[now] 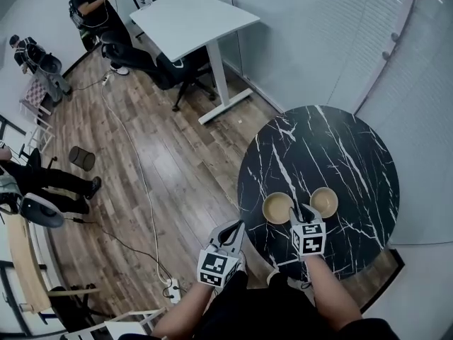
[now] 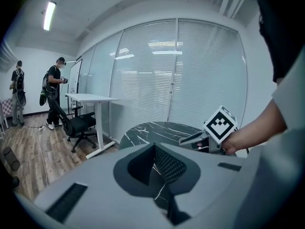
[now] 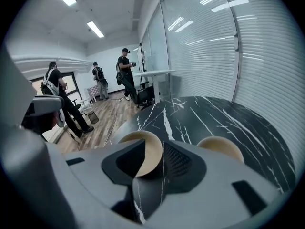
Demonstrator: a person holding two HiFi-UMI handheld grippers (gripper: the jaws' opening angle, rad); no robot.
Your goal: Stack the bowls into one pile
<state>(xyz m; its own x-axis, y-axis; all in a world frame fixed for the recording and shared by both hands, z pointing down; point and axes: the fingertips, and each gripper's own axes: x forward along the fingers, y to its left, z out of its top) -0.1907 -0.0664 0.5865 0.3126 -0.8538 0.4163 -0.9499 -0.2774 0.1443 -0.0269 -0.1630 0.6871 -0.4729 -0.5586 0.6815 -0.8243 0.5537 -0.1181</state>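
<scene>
Two tan bowls stand side by side near the front edge of the round black marble table [image 1: 333,147]: the left bowl [image 1: 277,207] and the right bowl [image 1: 325,201]. My right gripper [image 1: 303,211] is open and reaches down between them. In the right gripper view the left bowl [image 3: 147,149] has its right rim in the gap of the right gripper [image 3: 162,148], without the pads pressing on it, and the right bowl [image 3: 222,147] lies apart to the right. My left gripper [image 1: 230,227] is open and empty, left of the table edge over the floor. Its own view shows the left gripper [image 2: 153,149] empty.
The table stands by a glass wall with blinds [image 1: 318,41]. On the wooden floor to the left are a white desk [image 1: 191,20], a black office chair [image 1: 166,66], a long cable [image 1: 138,168] with a power strip [image 1: 172,289], and people [image 1: 88,9] further off.
</scene>
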